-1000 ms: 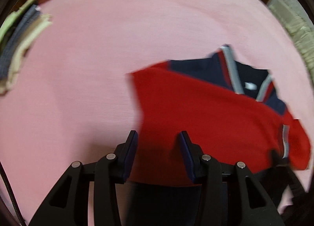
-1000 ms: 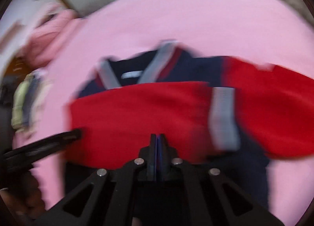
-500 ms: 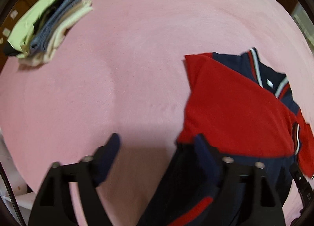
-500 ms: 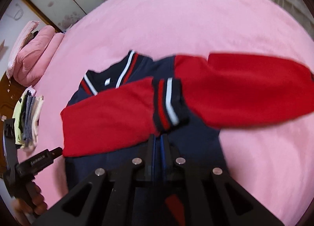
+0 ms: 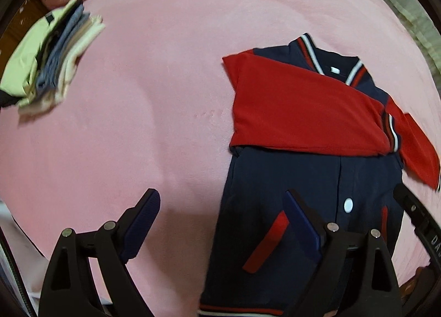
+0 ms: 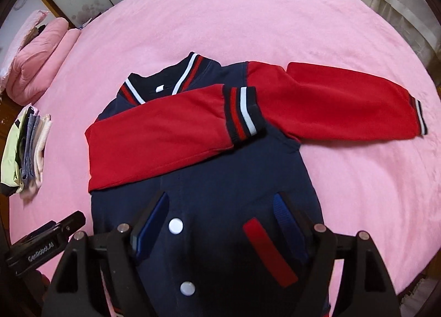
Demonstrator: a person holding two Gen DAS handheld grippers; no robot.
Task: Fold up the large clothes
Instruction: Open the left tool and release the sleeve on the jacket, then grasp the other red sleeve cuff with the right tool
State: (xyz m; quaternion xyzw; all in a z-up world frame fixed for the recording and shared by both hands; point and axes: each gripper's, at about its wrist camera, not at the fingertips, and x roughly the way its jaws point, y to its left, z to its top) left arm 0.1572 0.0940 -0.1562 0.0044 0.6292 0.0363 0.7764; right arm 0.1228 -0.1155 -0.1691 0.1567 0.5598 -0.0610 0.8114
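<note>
A navy varsity jacket (image 6: 220, 184) with red sleeves lies face up on the pink bedspread (image 6: 248, 13). Its left sleeve (image 6: 162, 135) is folded across the chest; the other sleeve (image 6: 344, 102) stretches out to the right. My right gripper (image 6: 220, 206) is open and empty, hovering over the jacket's lower front by the snaps. My left gripper (image 5: 220, 206) is open and empty over the jacket's (image 5: 289, 206) left edge, one finger over the pink spread (image 5: 137, 124). The folded sleeve (image 5: 303, 113) shows in the left wrist view too.
A stack of folded clothes (image 5: 49, 60) sits at the far left of the bed and also shows in the right wrist view (image 6: 24, 146). A pink rolled quilt (image 6: 38, 58) lies beyond it. Sliding doors and a white frilled curtain border the bed.
My right gripper let go of the sleeve, opened and drew back over the jacket's lower front. My left gripper opened wider and pulled back left. The sleeve now lies flat across the chest.
</note>
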